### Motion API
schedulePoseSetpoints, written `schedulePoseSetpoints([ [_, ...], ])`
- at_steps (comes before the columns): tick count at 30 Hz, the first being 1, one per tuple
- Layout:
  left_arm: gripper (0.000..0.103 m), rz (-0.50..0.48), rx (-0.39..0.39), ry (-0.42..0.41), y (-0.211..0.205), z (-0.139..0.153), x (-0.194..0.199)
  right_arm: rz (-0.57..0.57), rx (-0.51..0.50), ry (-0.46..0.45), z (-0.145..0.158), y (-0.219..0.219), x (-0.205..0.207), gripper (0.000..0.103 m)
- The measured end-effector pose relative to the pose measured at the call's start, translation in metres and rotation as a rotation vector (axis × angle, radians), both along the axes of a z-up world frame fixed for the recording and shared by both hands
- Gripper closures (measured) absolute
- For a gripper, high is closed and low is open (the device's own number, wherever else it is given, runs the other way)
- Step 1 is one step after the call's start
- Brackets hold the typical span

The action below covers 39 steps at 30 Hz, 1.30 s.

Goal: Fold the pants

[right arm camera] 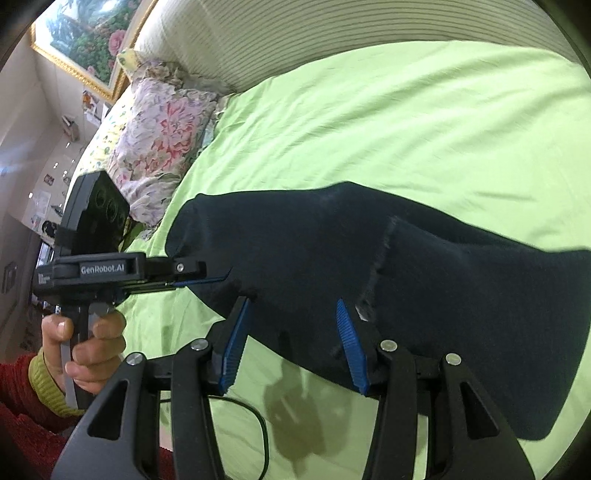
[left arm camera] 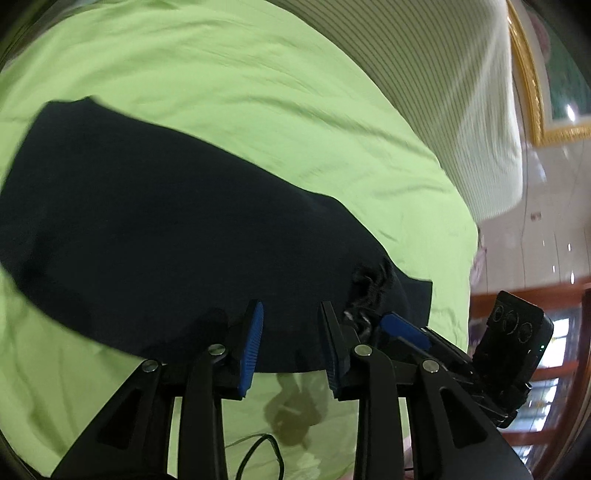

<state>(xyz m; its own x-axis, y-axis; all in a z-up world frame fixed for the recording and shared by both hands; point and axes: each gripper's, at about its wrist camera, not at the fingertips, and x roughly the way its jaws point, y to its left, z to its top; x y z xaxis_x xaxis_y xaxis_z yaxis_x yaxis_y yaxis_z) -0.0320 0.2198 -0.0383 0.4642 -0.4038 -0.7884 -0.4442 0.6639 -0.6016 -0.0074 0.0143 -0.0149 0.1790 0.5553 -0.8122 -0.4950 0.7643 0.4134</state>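
Dark navy pants (left arm camera: 166, 229) lie folded lengthwise on a light green bedsheet (left arm camera: 240, 92); they also show in the right wrist view (right arm camera: 369, 258). My left gripper (left arm camera: 291, 339) is open, its blue pads just above the pants' near edge, close to the gathered waistband (left arm camera: 369, 284). In the right wrist view the left gripper (right arm camera: 201, 282) appears at the pants' left end with its blue pads close together at the cloth edge. My right gripper (right arm camera: 291, 343) is open over the near edge of the pants, beside a seam. It also shows in the left wrist view (left arm camera: 404, 328).
A striped headboard (right arm camera: 332, 29) runs along the far side of the bed. Floral pillows (right arm camera: 162, 136) lie at the left. A framed flower picture (right arm camera: 85, 40) hangs on the wall. A black cable (right arm camera: 240, 424) lies on the sheet near me.
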Motion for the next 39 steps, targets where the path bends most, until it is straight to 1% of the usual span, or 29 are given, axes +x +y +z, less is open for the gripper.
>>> schedulePoseSetpoints([
  [5,0.071,0.092,0.031,-0.002,0.02,0.004,-0.027,0.06,-0.013,-0.014,0.004,0.023,0.01,0.054],
  [8,0.071,0.14,0.051,0.013,0.032,0.003,-0.043,0.1,-0.022,-0.025,0.007,0.041,0.016,0.054],
  [16,0.071,0.276,0.029,0.042,0.062,-0.008,-0.083,0.23,-0.061,-0.061,0.01,0.097,0.033,0.054],
  [19,0.067,0.318,0.009,0.052,0.074,-0.013,-0.095,0.275,-0.075,-0.068,0.009,0.116,0.039,0.054],
  [21,0.066,0.349,0.002,0.058,0.079,-0.017,-0.098,0.308,-0.084,-0.072,0.008,0.127,0.042,0.054],
  [26,0.065,0.403,-0.044,0.068,0.09,-0.03,-0.108,0.392,-0.118,-0.077,0.003,0.157,0.052,0.054],
  [29,0.064,0.424,-0.044,0.074,0.094,-0.037,-0.113,0.439,-0.134,-0.076,-0.001,0.174,0.059,0.054],
  [31,0.061,0.436,-0.048,0.079,0.098,-0.04,-0.114,0.468,-0.14,-0.07,-0.004,0.184,0.064,0.054],
  [39,0.061,0.476,-0.062,0.098,0.105,-0.055,-0.112,0.624,-0.188,-0.035,-0.03,0.231,0.076,0.054],
])
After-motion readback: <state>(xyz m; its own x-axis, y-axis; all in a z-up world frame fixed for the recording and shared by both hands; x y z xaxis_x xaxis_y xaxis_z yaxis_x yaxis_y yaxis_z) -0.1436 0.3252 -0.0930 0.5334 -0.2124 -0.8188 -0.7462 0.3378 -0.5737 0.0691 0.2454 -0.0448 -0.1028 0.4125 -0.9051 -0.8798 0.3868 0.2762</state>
